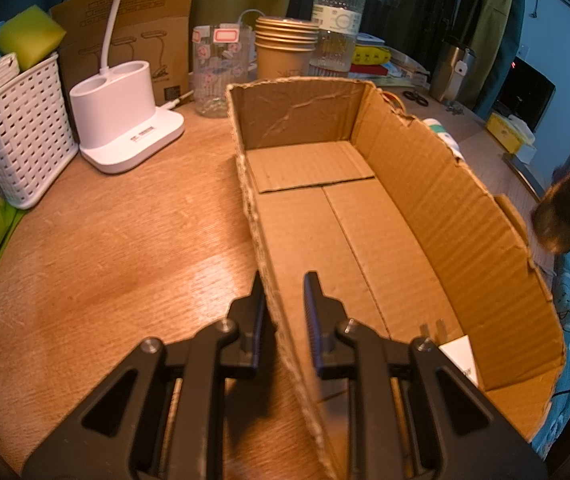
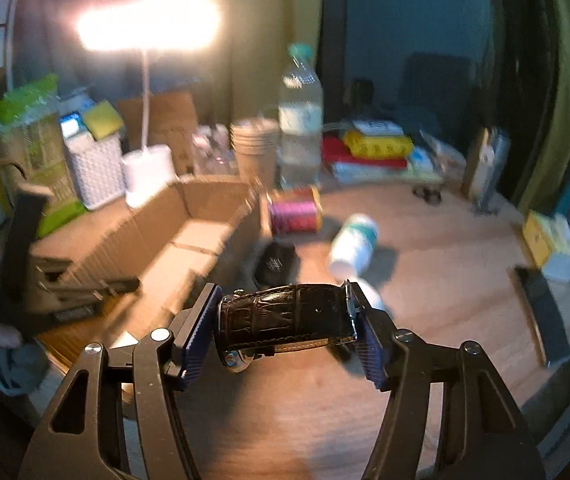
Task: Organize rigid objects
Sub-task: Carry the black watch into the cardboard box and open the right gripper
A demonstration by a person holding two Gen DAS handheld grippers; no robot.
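An open cardboard box (image 1: 365, 216) lies on the wooden table; its floor is bare except for a white item (image 1: 459, 354) at the near end. My left gripper (image 1: 285, 284) is shut on the box's left wall (image 1: 261, 264), one finger on each side. My right gripper (image 2: 285, 312) is shut on a black leather-strap watch (image 2: 285, 314) and holds it above the table, right of the box (image 2: 173, 236). A pink thread spool (image 2: 293, 213), a white bottle (image 2: 352, 248) lying down and a small black object (image 2: 277, 262) sit on the table beyond the watch.
Left of the box stand a white lamp base (image 1: 123, 120), a white lattice basket (image 1: 21, 132) and a glass jar (image 1: 217, 72). Paper cups (image 1: 285, 48) and a water bottle (image 1: 337, 20) stand behind it. A metal tumbler (image 1: 451, 70) and a yellow packet (image 1: 507, 132) are at the right.
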